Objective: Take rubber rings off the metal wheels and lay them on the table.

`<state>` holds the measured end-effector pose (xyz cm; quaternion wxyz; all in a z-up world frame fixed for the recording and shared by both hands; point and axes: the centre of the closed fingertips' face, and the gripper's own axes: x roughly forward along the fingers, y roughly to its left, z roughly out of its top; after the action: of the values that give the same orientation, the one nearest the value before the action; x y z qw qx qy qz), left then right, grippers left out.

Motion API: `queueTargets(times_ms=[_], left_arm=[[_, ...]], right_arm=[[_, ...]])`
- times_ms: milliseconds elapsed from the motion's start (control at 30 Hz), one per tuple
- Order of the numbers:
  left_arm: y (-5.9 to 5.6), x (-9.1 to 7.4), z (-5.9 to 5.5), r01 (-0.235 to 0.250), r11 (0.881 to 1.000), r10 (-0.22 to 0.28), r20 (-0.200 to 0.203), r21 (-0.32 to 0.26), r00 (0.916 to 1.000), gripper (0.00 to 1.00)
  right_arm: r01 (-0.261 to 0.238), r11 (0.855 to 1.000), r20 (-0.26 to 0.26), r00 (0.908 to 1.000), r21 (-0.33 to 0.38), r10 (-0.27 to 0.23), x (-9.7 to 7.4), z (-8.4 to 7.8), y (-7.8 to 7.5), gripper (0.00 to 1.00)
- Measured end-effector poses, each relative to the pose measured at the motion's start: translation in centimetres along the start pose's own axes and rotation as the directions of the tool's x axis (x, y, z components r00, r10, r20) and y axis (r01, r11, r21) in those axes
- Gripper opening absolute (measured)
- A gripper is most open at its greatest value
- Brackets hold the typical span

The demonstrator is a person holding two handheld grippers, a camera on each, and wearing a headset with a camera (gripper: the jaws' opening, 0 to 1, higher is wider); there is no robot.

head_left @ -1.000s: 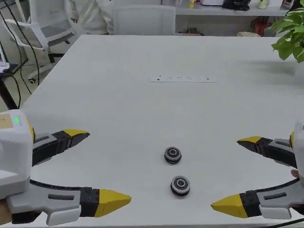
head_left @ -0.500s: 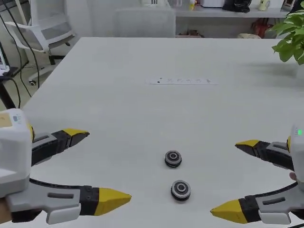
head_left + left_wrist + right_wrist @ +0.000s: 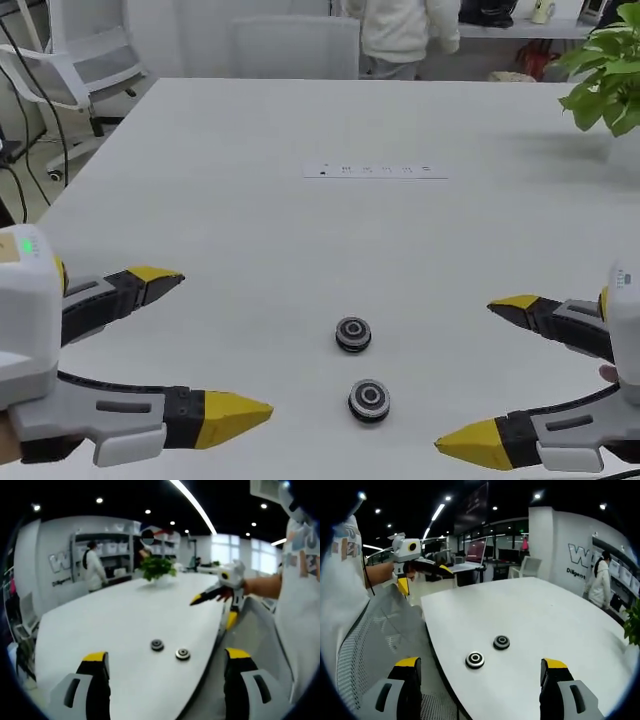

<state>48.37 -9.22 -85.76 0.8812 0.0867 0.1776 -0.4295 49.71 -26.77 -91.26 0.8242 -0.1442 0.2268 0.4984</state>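
Two small metal wheels with black rubber rings lie flat on the white table (image 3: pixel 300 230). The far wheel (image 3: pixel 353 334) and the near wheel (image 3: pixel 369 398) sit a little apart, close to the front edge. My left gripper (image 3: pixel 212 345) is open at the lower left, well clear of both. My right gripper (image 3: pixel 475 373) is open at the lower right, also apart from them. In the left gripper view the far wheel (image 3: pixel 157 644) and near wheel (image 3: pixel 182 654) lie ahead of the open jaws. In the right gripper view the near wheel (image 3: pixel 475 659) and far wheel (image 3: pixel 501 642) lie ahead.
A flush socket strip (image 3: pixel 375 170) sits in the table's middle. A green plant (image 3: pixel 605 70) stands at the far right. Chairs (image 3: pixel 295 45) and a person (image 3: pixel 400 30) are behind the far edge. The table's front edge runs just below the near wheel.
The head camera has shifted a little, so the wheels sit slightly left in view. A person has walked in behind the far edge. Both grippers stay open and the wheels have not moved.
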Motion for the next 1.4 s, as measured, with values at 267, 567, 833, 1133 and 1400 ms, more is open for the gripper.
queueTargets(times_ms=[267, 567, 833, 1133, 1400], left_arm=[[-0.5, 0.2, -0.1, 0.005, 1.0, -0.005, -0.003, 0.001, 1.0, 0.96], [-0.8, 0.4, 0.1, 0.01, 1.0, -0.01, -0.002, 0.005, 0.9999, 0.96], [-0.6, 0.7, 0.1, 0.013, 1.0, -0.013, -0.002, 0.004, 0.9999, 0.96], [0.1, 1.1, 0.6, 0.013, 1.0, -0.013, -0.004, 0.024, 0.9999, 0.95], [0.6, 1.9, 1.2, 0.023, 0.999, -0.023, 0.0, 0.041, 0.9997, 0.94]], right_arm=[[-0.001, 1.0, 0.008, 1.0, 0.0, 0.001, -0.4, -0.1, 0.1, 0.96], [0.002, 1.0, 0.022, 0.9998, 0.004, -0.002, -0.8, 0.1, 0.1, 0.96], [-0.005, 1.0, 0.033, 0.9994, -0.007, 0.005, -0.7, 0.6, -0.1, 0.95], [-0.015, 0.999, 0.052, 0.9985, -0.031, 0.016, -0.1, 1.6, -0.7, 0.92], [-0.029, 0.998, 0.054, 0.998, -0.058, 0.032, 0.4, 2.1, -1.0, 0.89]])
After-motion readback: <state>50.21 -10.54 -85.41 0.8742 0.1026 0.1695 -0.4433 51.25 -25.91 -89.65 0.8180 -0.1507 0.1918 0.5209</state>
